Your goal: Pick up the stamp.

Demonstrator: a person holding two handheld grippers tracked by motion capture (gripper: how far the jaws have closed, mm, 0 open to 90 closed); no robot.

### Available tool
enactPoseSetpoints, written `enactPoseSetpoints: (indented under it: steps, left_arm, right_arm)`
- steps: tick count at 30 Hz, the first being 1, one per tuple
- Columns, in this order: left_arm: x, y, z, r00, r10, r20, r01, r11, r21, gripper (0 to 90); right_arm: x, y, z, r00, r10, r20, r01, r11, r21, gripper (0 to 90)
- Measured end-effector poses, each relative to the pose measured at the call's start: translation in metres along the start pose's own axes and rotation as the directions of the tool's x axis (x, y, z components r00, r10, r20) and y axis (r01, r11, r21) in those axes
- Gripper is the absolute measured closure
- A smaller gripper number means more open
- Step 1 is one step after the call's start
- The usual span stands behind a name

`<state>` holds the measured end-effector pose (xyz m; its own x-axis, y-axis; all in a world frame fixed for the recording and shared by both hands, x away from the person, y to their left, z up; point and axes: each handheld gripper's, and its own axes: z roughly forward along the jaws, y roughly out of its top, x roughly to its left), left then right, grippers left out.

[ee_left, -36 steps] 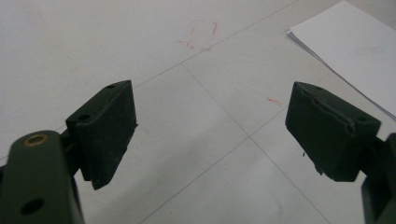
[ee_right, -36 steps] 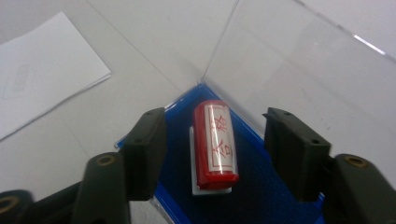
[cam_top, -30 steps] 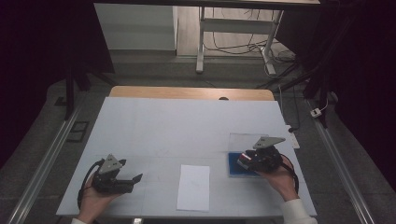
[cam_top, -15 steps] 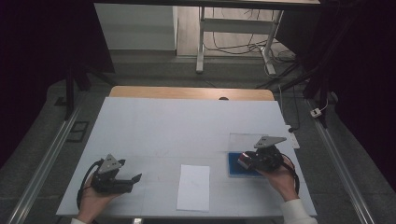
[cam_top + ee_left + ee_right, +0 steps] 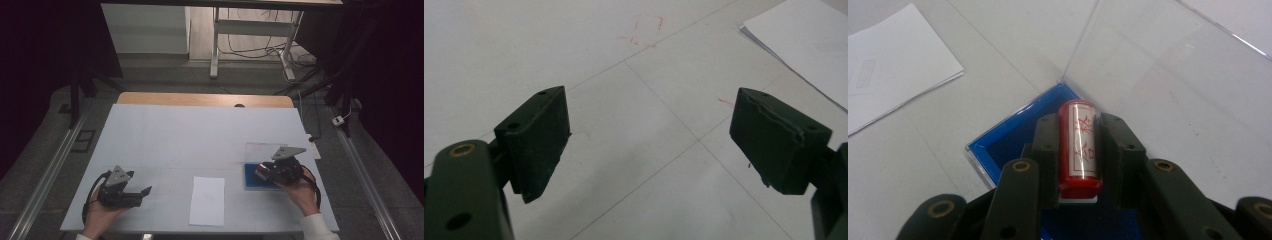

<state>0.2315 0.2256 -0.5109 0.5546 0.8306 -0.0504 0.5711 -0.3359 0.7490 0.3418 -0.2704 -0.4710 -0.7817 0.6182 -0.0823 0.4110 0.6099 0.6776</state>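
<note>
My right gripper (image 5: 1079, 125) is shut on a red cylindrical stamp (image 5: 1079, 145) with a white label and red marks. It holds the stamp over a blue case (image 5: 1008, 145) whose clear lid (image 5: 1168, 90) lies open beyond it. In the high view this gripper (image 5: 261, 172) sits at the table's right front, over the blue case (image 5: 252, 182). At the left front, my left gripper (image 5: 145, 192) rests low on the table. Its jaws (image 5: 649, 145) stand wide open over bare tabletop with nothing between them.
A white sheet of paper (image 5: 207, 200) lies at the front middle of the white table (image 5: 200, 135), between the two hands. Its corner shows as paper (image 5: 804, 45) and paper (image 5: 893, 65). Faint red marks (image 5: 644, 32) are on the tabletop.
</note>
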Motion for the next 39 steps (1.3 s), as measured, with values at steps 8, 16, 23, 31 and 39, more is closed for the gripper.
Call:
enactPoseSetpoints:
  steps: [8, 16, 23, 31, 39]
  left_arm:
    - [0.000, 0.000, 0.000, 1.0000, 0.002, 0.000, -0.002, 1.0000, 0.002, 16.7]
    - [0.000, 0.000, 0.001, 1.0000, 0.004, -0.001, -0.004, 1.0000, 0.005, 16.9]
    - [0.000, 0.000, 0.000, 0.9999, 0.012, 0.000, -0.012, 0.9999, -0.003, 17.5]
    - [0.000, 0.000, 0.000, 0.9999, 0.013, -0.004, -0.013, 0.9999, -0.001, 17.5]
    - [0.000, 0.000, 0.001, 0.9999, 0.014, -0.001, -0.014, 0.9999, 0.002, 17.5]
  right_arm:
    - [0.000, 0.001, 0.000, 0.9999, 0.006, -0.013, -0.006, 1.000, -0.003, 70.1]
    - [0.001, 0.005, -0.008, 0.9998, 0.006, -0.017, -0.007, 0.999, -0.042, 70.1]
    - [0.001, 0.011, -0.024, 0.9998, -0.002, -0.017, 0.000, 0.996, -0.088, 70.1]
    - [0.001, 0.016, -0.039, 0.9999, 0.004, -0.013, -0.005, 0.991, -0.131, 70.1]
    - [0.002, 0.018, -0.046, 1.0000, -0.003, -0.002, 0.003, 0.989, -0.148, 70.1]
